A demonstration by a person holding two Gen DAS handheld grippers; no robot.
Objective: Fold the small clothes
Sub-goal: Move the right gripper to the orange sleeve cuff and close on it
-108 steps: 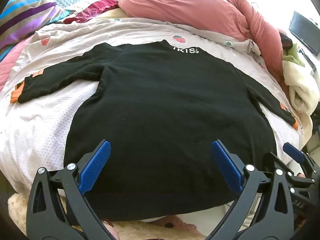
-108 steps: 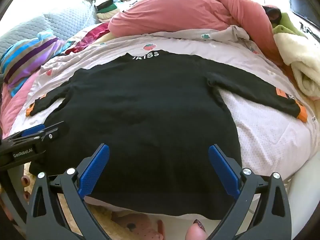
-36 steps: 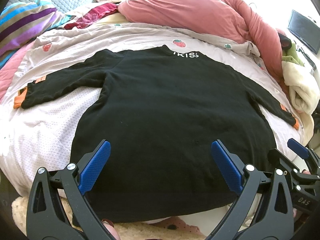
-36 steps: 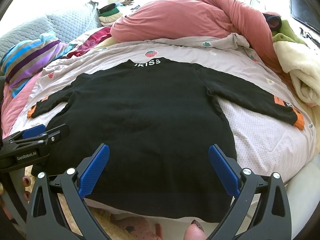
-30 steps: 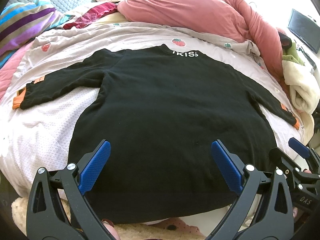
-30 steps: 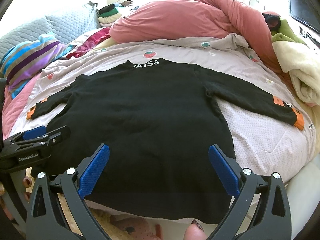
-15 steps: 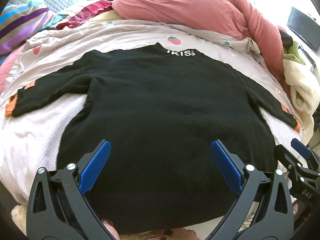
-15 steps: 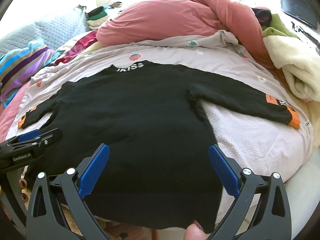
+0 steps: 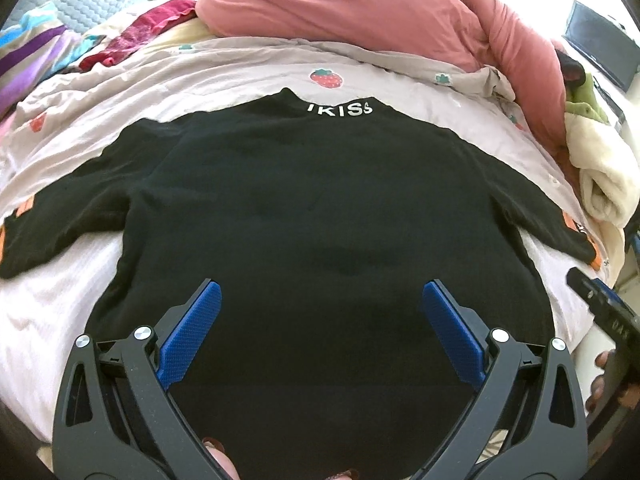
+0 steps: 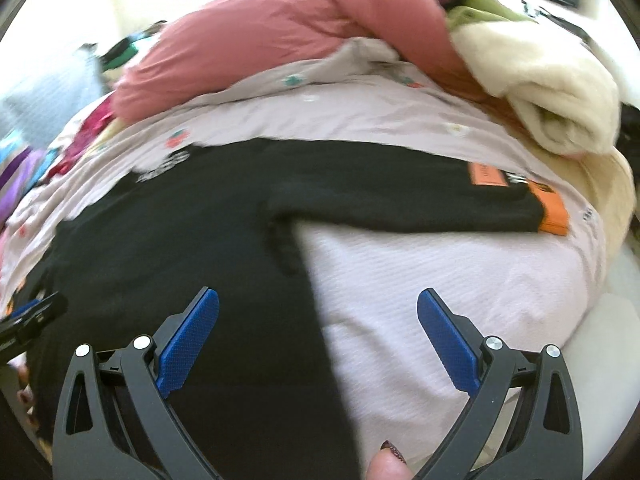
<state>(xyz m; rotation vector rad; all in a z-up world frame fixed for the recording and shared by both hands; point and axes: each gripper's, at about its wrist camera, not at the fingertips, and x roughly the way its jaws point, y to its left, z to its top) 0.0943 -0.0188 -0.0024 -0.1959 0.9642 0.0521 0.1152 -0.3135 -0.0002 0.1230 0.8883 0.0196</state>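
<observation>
Sweater (image 9: 320, 220) flat under left gripper (image 9: 320, 320), right gripper (image 10: 318, 320) over its edge, both jaws spread wide

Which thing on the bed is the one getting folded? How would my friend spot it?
Look at the pale strawberry-print sheet in front of the big pink duvet. Spread flat on it, sleeves out to both sides, lies the black sweater. It is the only black garment there, with white letters on its collar and orange patches near its cuffs.

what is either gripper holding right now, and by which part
Nothing is held. The left gripper and right gripper are both open, with the black long-sleeved sweater lying flat on the bed between and beyond their fingers.
</observation>
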